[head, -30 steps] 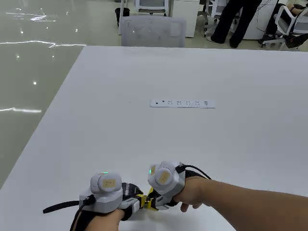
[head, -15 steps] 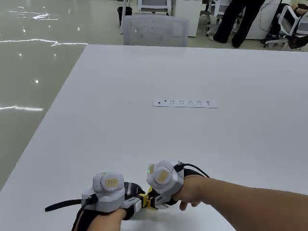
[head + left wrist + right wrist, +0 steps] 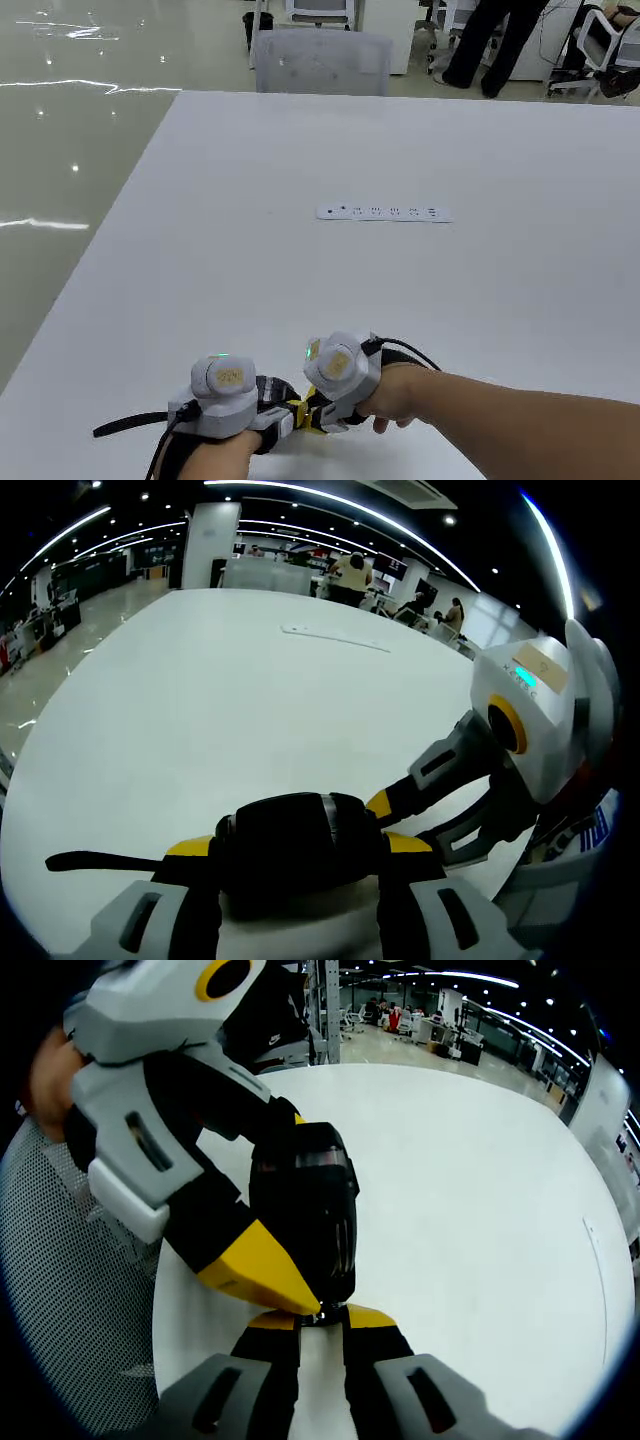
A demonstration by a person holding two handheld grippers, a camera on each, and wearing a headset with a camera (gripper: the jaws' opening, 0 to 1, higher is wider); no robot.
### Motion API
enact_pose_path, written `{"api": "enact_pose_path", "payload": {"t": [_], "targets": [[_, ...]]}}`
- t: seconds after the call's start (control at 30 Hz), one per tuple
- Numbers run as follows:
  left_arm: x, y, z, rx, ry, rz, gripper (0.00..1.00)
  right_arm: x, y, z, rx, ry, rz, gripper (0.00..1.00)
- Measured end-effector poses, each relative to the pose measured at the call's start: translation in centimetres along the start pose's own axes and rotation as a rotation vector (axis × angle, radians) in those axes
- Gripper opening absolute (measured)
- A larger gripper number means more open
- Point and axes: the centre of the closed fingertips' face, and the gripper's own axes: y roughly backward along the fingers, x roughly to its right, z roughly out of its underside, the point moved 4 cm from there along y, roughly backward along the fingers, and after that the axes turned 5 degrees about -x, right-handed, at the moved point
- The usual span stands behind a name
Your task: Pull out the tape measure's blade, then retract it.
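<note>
Tape measure (image 3: 295, 825) is clamped across its black case in the left tongs (image 3: 298, 865), low over the near edge of the desk (image 3: 400, 150). The right tongs (image 3: 320, 1318) are drawn narrow at the case's mouth and seem to nip the blade tip (image 3: 321, 1310), though it is too small to be sure. No length of blade is out, so the pull looks to be only at its start.

To do it well, hold the left tongs firm and steady. Draw the right tongs straight away along the line of the mouth, level with the desk, so the blade neither kinks nor slips free. On the return, guide it back slowly and don't let it snap.

The loose strap (image 3: 100, 862) trails sideways off the case. Farther out, a power strip (image 3: 383, 212) lies well apart from the work.
</note>
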Motion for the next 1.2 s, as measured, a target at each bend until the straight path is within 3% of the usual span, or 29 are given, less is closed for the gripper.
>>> {"api": "enact_pose_path", "payload": {"t": [0.1,0.2,0.23,0.3,0.33,0.37,0.4,0.47,0.53,0.6,0.67,0.73,0.8,0.83,0.87,0.9,0.93,0.97,1.03,1.1,1.2], "targets": [[0.0,0.1,0.1,-0.015,-0.035,0.031,0.61,-0.2,0.0,0.0,0.004,-0.019,0.004,0.16],[-0.4,0.5,-0.4,0.006,-0.141,0.033,0.64,-0.3,0.0,0.3,0.025,-0.038,0.027,0.18],[-0.6,0.6,-0.4,0.0,-0.129,0.047,0.68,-0.4,0.3,0.4,0.041,-0.058,0.03,0.19],[-0.1,0.9,-0.1,-0.041,-0.084,0.158,0.72,-0.7,0.9,0.7,0.074,-0.098,0.02,0.2],[-0.2,1.0,0.1,-0.068,-0.068,0.185,0.74,-0.7,1.1,0.9,0.067,-0.101,0.022,0.23],[-0.3,1.1,0.0,-0.065,-0.079,0.204,0.79,-0.7,1.3,1.1,0.07,-0.1,0.027,0.27],[-0.8,1.2,-0.4,-0.031,-0.116,0.205,0.84,-0.5,1.7,1.3,0.085,-0.116,0.042,0.29],[-1.3,1.7,-0.6,-0.016,-0.177,0.195,1.0,-0.3,2.3,1.6,0.103,-0.166,0.055,0.36],[-1.7,2.2,-0.7,0.01,-0.197,0.224,1.0,-0.4,3.3,2.2,0.118,-0.232,0.061,0.48],[-2.4,2.7,-0.5,0.024,-0.209,0.244,1.0,-0.3,4.6,2.6,0.145,-0.237,0.088,0.56],[-3.3,3.3,-1.0,0.073,-0.191,0.252,1.0,-0.3,5.8,3.5,0.166,-0.248,0.117,0.59],[-4.4,3.9,-1.1,0.082,-0.202,0.229,1.0,-0.4,7.1,4.5,0.187,-0.262,0.141,0.6],[-4.9,4.8,-1.8,0.141,-0.243,0.225,1.0,-0.5,8.3,5.6,0.198,-0.268,0.172,0.62],[-5.0,5.3,-1.9,0.15,-0.252,0.235,1.0,-0.6,9.0,5.9,0.214,-0.27,0.186,0.62],[-4.7,5.9,-2.3,0.181,-0.255,0.273,1.0,-0.7,9.6,6.2,0.231,-0.272,0.196,0.62],[-4.4,6.7,-2.8,0.238,-0.278,0.305,1.0,-0.8,10.6,6.8,0.247,-0.283,0.216,0.63],[-4.9,6.9,-2.6,0.218,-0.296,0.275,1.0,-0.8,11.2,7.2,0.258,-0.289,0.235,0.64],[-5.2,7.0,-2.3,0.194,-0.312,0.28,1.0,-0.9,12.1,8.0,0.272,-0.31,0.26,0.65],[-5.0,7.3,-1.9,0.183,-0.282,0.323,1.0,-1.3,13.2,8.9,0.302,-0.339,0.273,0.67],[-5.8,7.4,-1.3,0.157,-0.258,0.314,1.0,-1.7,14.4,10.4,0.311,-0.357,0.303,0.7],[-6.6,8.3,-0.6,0.174,-0.279,0.29,1.0,-2.2,16.2,12.5,0.315,-0.366,0.35,0.74]]}}
